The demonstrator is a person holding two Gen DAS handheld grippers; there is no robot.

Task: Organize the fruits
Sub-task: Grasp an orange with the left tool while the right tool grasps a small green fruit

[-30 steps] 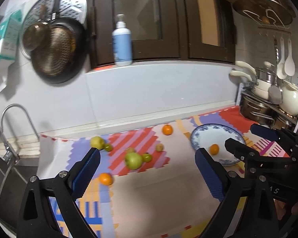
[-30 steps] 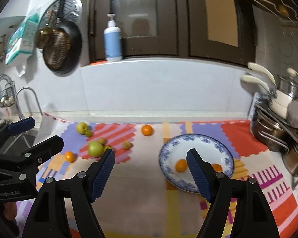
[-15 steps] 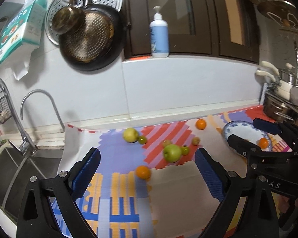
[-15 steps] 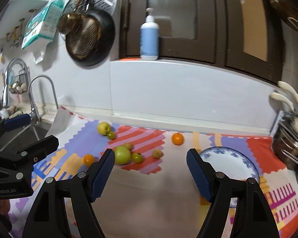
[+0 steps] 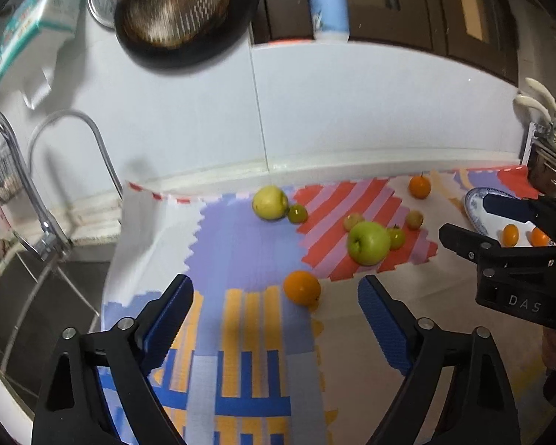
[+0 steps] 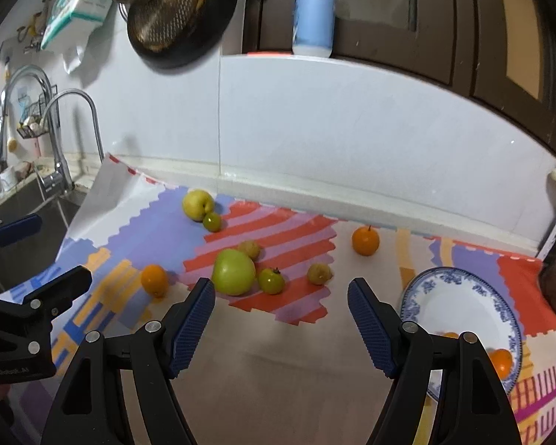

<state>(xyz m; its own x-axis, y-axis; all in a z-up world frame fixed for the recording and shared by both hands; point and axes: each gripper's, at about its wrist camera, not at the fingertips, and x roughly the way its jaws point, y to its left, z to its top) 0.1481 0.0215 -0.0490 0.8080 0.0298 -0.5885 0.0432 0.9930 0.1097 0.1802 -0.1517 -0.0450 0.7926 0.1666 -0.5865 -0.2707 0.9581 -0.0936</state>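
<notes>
Above mat (image 5: 241, 252) | left tool (image 5: 276, 307) tilted down, released, narrowing | right tool (image 6: 281, 311) tilted down, released

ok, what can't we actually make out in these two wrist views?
- Oranges on the plate: right wrist view, right gripper's finger covers one; count unclear there.
- Plate: left wrist view, largely behind the right gripper.
- Small yellowish fruits: too small to tell their kind.
- Hanging pan: blurred, cut by the top edge.
</notes>
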